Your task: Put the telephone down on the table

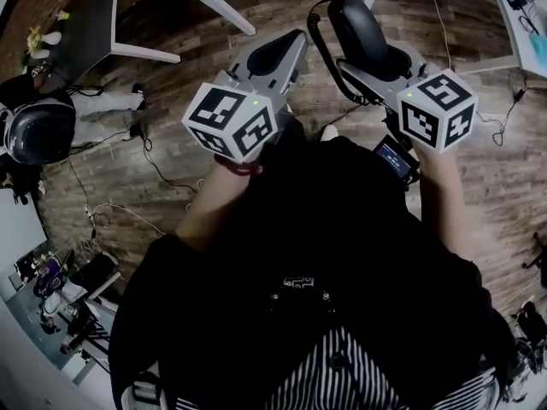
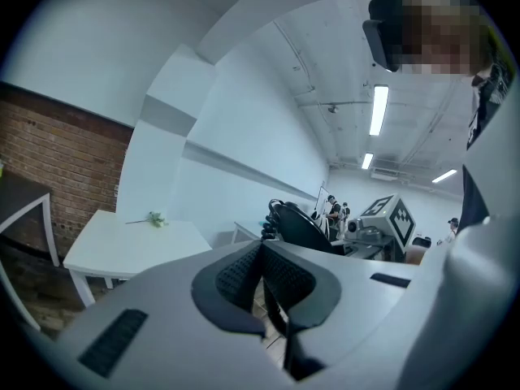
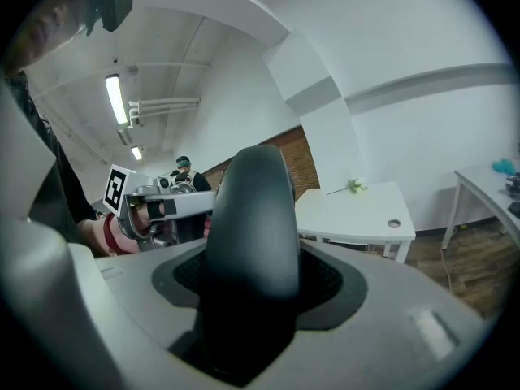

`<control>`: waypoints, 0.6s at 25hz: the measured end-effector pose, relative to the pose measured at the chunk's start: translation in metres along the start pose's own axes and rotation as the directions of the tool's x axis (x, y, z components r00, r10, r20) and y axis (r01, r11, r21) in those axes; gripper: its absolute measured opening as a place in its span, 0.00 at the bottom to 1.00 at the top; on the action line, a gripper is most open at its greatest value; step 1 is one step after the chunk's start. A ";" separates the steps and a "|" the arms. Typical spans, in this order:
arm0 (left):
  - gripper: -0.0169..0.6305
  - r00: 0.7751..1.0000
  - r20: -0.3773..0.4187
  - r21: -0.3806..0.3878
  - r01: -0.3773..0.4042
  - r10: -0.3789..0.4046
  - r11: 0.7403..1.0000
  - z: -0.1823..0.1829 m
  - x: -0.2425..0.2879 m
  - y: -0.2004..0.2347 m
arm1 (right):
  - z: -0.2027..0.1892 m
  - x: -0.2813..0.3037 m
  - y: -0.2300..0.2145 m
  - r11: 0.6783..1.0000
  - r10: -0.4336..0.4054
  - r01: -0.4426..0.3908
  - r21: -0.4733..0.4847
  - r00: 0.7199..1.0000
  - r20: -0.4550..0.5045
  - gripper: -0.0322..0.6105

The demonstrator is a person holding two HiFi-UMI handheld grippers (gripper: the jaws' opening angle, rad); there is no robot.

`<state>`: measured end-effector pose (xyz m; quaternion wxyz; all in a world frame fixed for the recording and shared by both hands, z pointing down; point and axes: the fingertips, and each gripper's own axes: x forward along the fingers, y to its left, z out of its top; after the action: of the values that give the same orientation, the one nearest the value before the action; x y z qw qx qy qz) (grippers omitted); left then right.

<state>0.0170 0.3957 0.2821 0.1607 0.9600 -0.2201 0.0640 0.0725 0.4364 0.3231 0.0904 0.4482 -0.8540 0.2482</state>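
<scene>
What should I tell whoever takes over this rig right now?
Left tool: jaws together, empty, held up beside the right one.
Right tool: shut on the black telephone handset, which stands up between its jaws; the coiled cord hangs from it.
Position: both tools are held in the air over the wooden floor; the white table stands ahead, apart from them.
Done: the handset is in the grip.
Left: carry it to the table, set it down, open the right tool.
</scene>
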 end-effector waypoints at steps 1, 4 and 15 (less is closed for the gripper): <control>0.04 1.000 0.006 -0.013 0.019 -0.019 1.000 0.001 0.004 -0.002 | -0.001 -0.001 -0.002 1.000 -0.014 0.014 0.005 1.000 0.002 0.48; 0.04 0.996 0.001 -0.019 0.089 -0.089 0.996 -0.004 0.016 -0.010 | -0.007 -0.005 -0.007 0.999 -0.051 0.051 0.019 0.999 0.004 0.48; 0.04 0.966 -0.027 0.016 0.258 -0.257 0.966 0.012 0.077 0.009 | 0.018 -0.006 -0.053 0.976 -0.211 0.208 0.070 0.977 0.036 0.48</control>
<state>0.0831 0.3533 0.2885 0.1610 0.9811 -0.0910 0.0567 0.1202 0.4065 0.3239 0.0827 0.5437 -0.7951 0.2557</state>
